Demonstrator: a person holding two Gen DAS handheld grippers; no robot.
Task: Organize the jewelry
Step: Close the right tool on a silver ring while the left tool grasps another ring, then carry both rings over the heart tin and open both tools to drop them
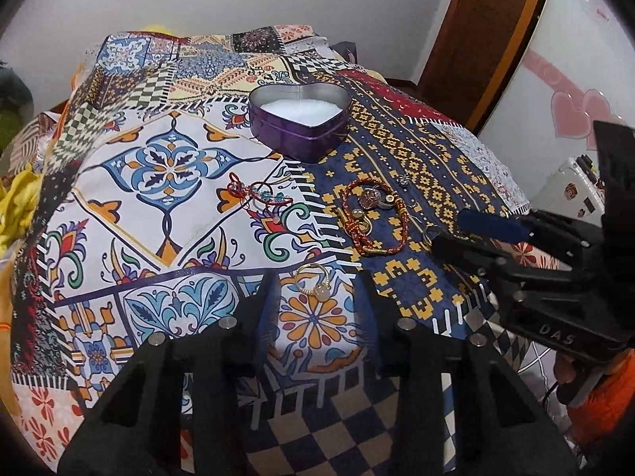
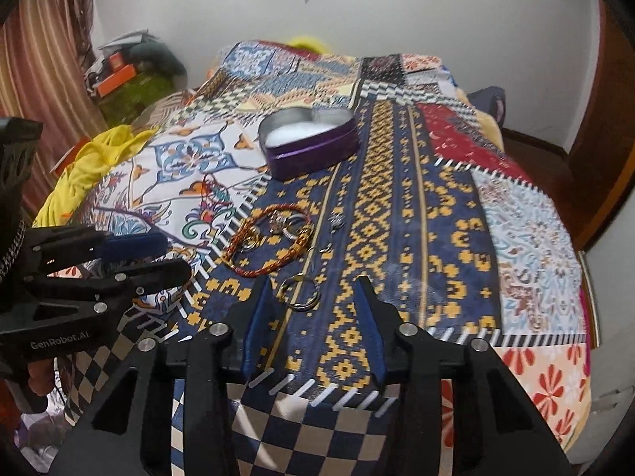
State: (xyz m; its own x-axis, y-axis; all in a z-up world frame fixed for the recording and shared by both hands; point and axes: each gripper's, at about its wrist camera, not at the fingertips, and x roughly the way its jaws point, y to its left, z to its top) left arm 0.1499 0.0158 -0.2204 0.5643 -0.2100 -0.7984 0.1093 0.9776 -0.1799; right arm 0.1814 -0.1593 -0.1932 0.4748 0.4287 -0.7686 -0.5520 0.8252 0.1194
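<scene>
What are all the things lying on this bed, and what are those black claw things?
Heart-shaped tin: one, purple, white padding inside, far middle of the bedspread.
Braided bracelet: one, red-gold, below the tin, small charms inside its loop.
Gold ring: one, pale stone, between the left gripper's fingers.
Hoop rings: two, metallic, before the right gripper.
Bedspread: one, patchwork, many colours.
Left gripper: black, open.
Right gripper: black, open.

One heart-shaped tin (image 1: 300, 129); two braided bracelets (image 1: 367, 214) (red-gold, red-blue (image 1: 254, 194)); one pearl ring (image 1: 315, 281); two grippers (image 1: 313, 297).
</scene>
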